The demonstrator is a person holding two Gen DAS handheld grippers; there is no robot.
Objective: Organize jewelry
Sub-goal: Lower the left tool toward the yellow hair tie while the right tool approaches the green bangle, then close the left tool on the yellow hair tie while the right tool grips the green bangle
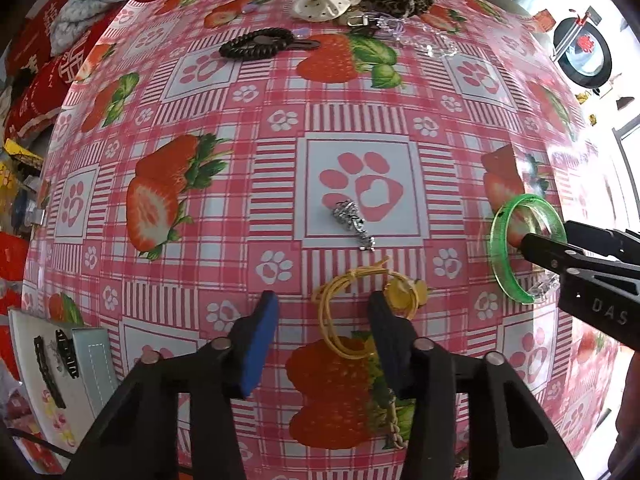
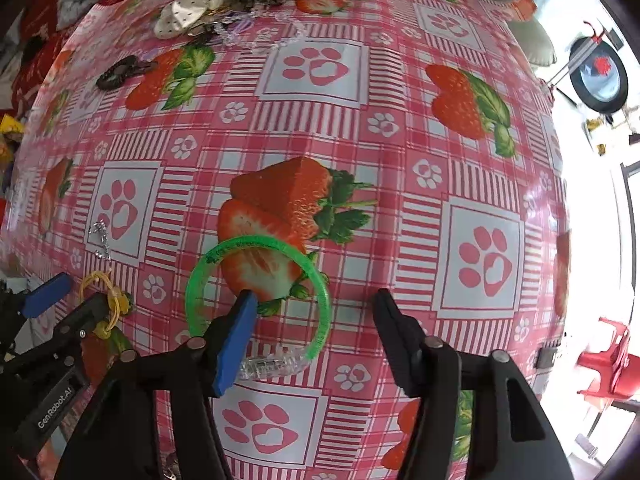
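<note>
While both jaws are straddling pieces half open, nothing is being gripped yet;
left gripper [image 1: 320, 308] is bracketing the limp, light yellow cord [image 1: 340, 320]; right gripper [image 2: 316, 304] is bracketing the stiff, slick green bangle [image 2: 320, 280], best pinched across its rim.

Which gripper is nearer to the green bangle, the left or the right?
Right. The right gripper straddles the green bangle's rim, one finger inside the ring. The left gripper is off to its side, over the yellow cord.

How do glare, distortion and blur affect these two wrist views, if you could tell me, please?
Left wrist view: strong fisheye bulge bends the tablecloth grid; window glare whitens the right edge; the bangle stays sharp. Right wrist view: same bulge; the window washes out the right side, the cloth there shines; the bangle is clear, the far scrunchies soft.
</note>
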